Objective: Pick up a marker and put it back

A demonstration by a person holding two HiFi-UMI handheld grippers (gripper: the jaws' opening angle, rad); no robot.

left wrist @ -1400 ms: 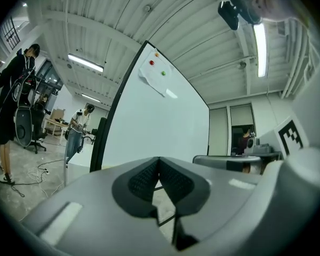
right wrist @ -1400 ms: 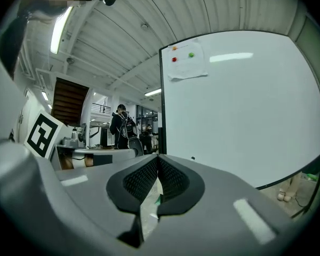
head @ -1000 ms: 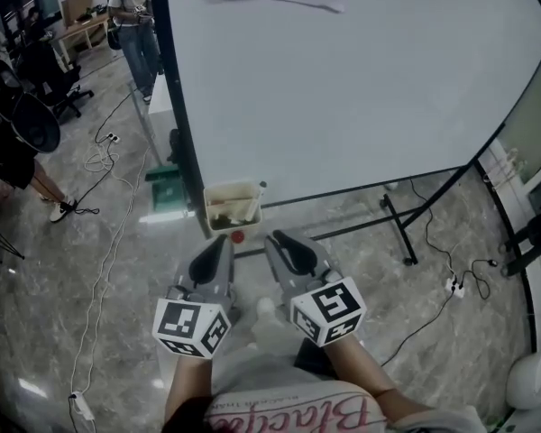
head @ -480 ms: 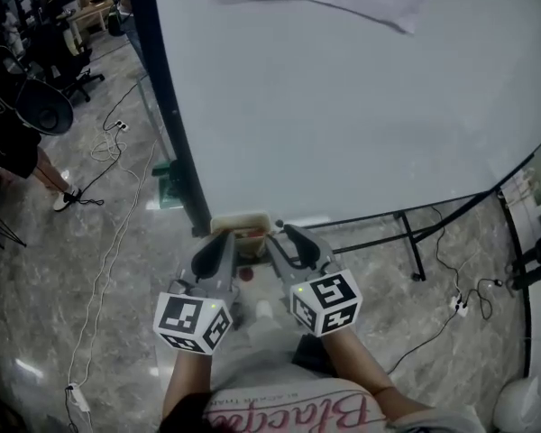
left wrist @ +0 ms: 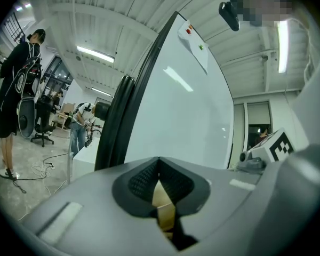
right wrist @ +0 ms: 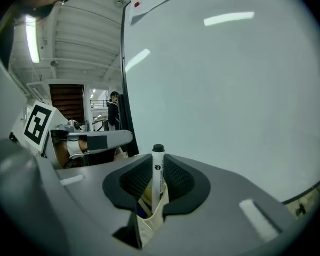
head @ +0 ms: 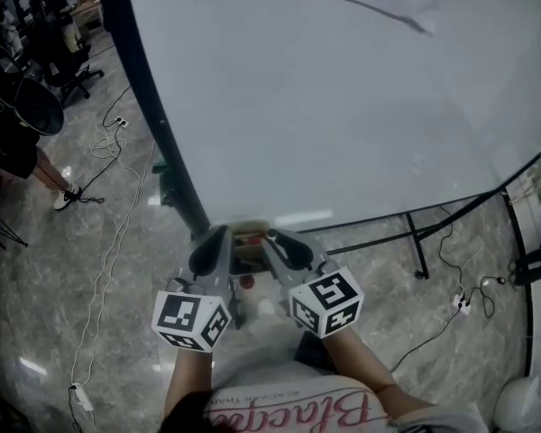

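Note:
A white marker with a black cap [right wrist: 158,152] stands upright in a small beige box [right wrist: 149,224] fixed at the foot of the whiteboard [head: 343,106]. My right gripper [right wrist: 158,169] reaches over that box with the marker between its pads, and its jaws are closing, both pads touching the barrel. In the head view the right gripper [head: 275,240] and the left gripper [head: 214,242] flank the beige box [head: 250,238]. The left gripper [left wrist: 159,164] is shut with nothing in it, the box visible below its tips.
The whiteboard's black frame [head: 153,124] and stand legs [head: 419,246] rise from a marble floor. Cables [head: 108,233] trail along the left. A person in black [head: 13,142] stands far left. A small red thing [head: 246,281] lies on the floor under the box.
Both grippers have moved forward up to the box at the whiteboard's foot, and the head view has come closer to the board. The right jaws now sit around the marker.

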